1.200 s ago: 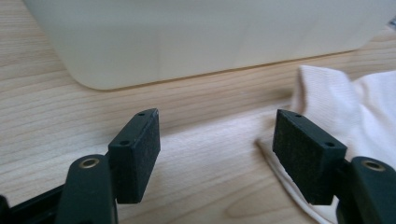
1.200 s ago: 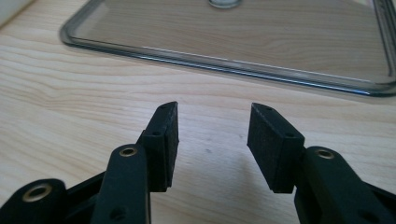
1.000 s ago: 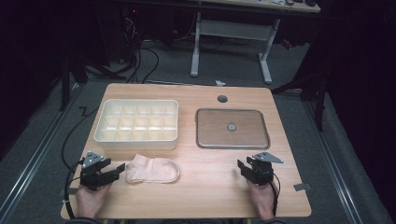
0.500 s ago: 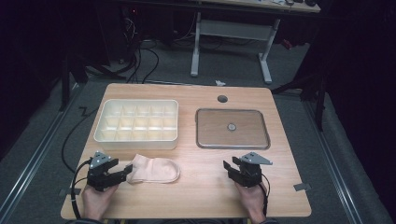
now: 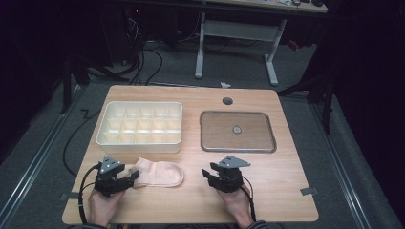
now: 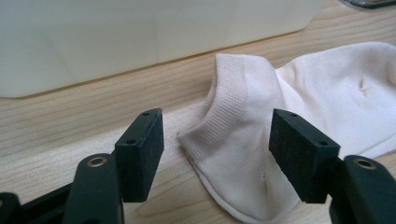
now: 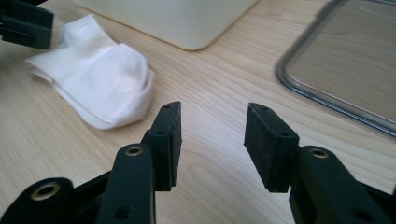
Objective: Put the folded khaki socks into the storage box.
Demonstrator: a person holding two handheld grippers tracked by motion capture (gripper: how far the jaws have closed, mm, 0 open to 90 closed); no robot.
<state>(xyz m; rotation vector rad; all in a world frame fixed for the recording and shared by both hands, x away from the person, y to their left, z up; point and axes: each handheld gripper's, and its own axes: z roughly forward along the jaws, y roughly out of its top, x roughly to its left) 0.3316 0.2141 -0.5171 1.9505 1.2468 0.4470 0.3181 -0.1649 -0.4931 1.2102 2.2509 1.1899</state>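
Wooden tabletop (image 5: 286, 176) carried a pale sock (image 5: 160, 172) near its front edge — the left hand-held gripper (image 6: 215, 154) stood wide open around its cuff, gripping nothing; the right hand-held gripper (image 7: 212, 140) hovered open, empty, nearby.

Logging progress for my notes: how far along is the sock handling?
Nothing looks done: the sock lies flat on the table, in front of the compartment box. In hand: the left gripper, jaws open, straddles the sock's cuff without clamping. The right gripper is open over bare wood. Gripping and moving the sock remain.
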